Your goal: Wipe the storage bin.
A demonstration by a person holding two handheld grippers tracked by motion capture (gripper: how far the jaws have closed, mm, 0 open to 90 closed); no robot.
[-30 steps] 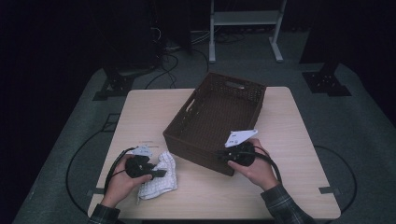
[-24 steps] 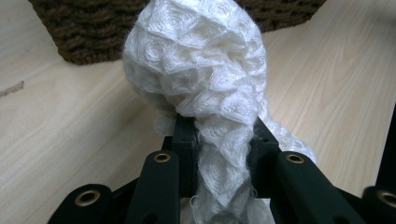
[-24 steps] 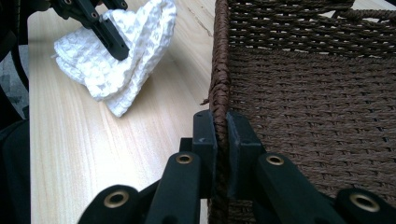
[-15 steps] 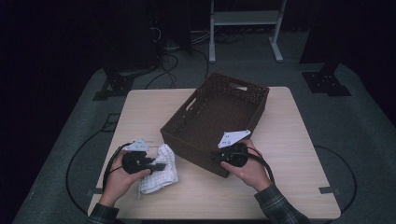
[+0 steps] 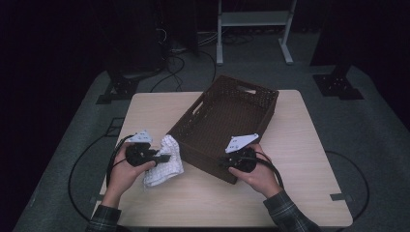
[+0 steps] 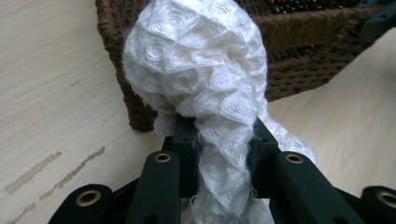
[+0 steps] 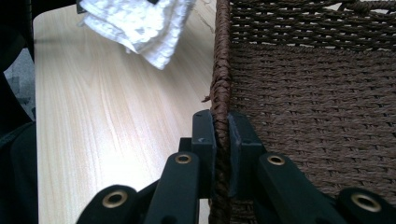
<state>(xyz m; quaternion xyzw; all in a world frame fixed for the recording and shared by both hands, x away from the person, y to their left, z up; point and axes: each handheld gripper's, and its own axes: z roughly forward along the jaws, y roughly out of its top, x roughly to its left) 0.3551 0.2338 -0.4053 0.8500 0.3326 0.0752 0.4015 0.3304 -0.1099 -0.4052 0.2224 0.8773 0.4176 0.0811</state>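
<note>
Your right gripper [image 7: 221,135] is clamped on the wicker basket's [image 5: 227,123] near rim, steadying it. Your left gripper [image 6: 219,140] pinches the white knitted cloth [image 6: 201,70], which hangs at the basket's eight o'clock corner, ready to go over the wall.

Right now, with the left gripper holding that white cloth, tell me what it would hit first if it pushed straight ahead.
Probably the brown woven basket: the left gripper, shut on the white cloth, points at the basket's near corner and side wall. Depth is hard to judge, but nothing else lies between.
</note>
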